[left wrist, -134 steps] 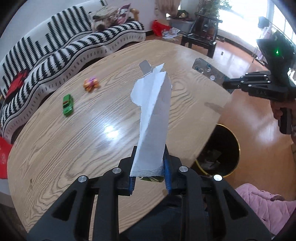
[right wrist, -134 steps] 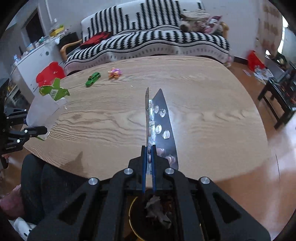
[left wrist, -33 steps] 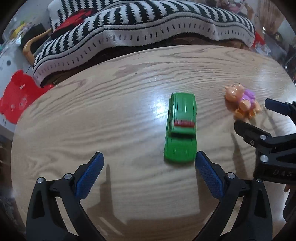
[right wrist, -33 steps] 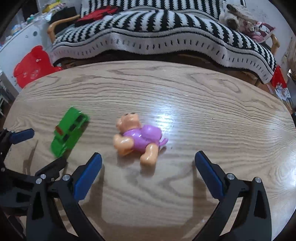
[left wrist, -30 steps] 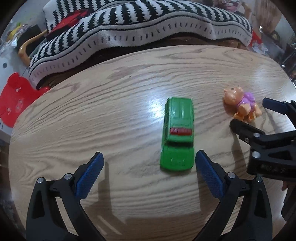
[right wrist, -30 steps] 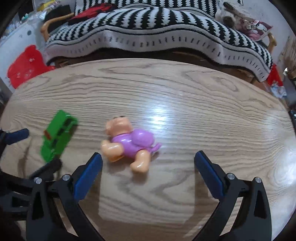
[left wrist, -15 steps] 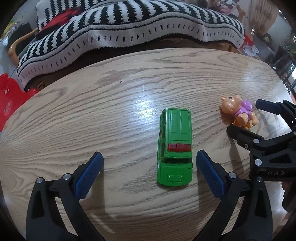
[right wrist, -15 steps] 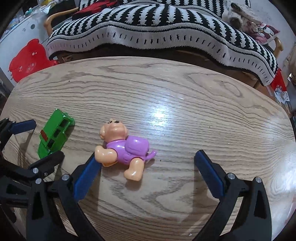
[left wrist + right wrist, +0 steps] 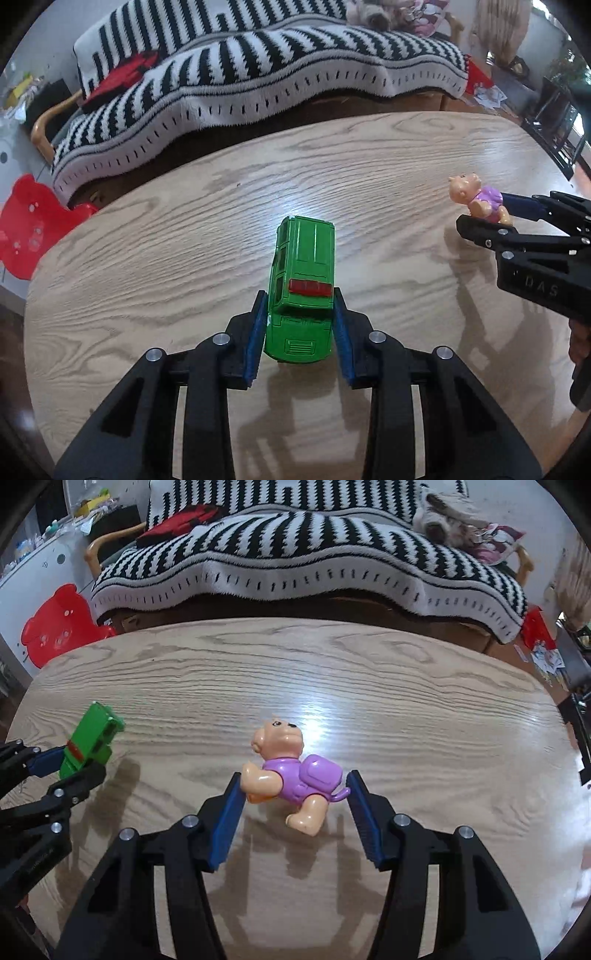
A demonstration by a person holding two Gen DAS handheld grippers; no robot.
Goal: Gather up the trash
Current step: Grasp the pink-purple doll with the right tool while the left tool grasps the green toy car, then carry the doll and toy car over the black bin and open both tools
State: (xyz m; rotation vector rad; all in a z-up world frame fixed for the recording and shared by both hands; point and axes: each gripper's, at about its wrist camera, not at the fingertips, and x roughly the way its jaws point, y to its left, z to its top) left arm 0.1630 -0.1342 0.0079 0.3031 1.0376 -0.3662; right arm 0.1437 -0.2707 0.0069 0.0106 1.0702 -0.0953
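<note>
Left wrist: left tongs [image 9: 300, 328] tight on green car [image 9: 303, 284].

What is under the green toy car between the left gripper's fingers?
The green toy car rests on the bare wooden table, its shadow at the rear. The left gripper clamps its sides. The car's body hides its wheels and underside.

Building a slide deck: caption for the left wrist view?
Left gripper shut on green toy car on wooden table.

Green toy car [image 9: 301, 291], peach-and-purple pig figure [image 9: 291, 768], black-and-white striped blanket [image 9: 258, 62], red chair [image 9: 55, 627]
</note>
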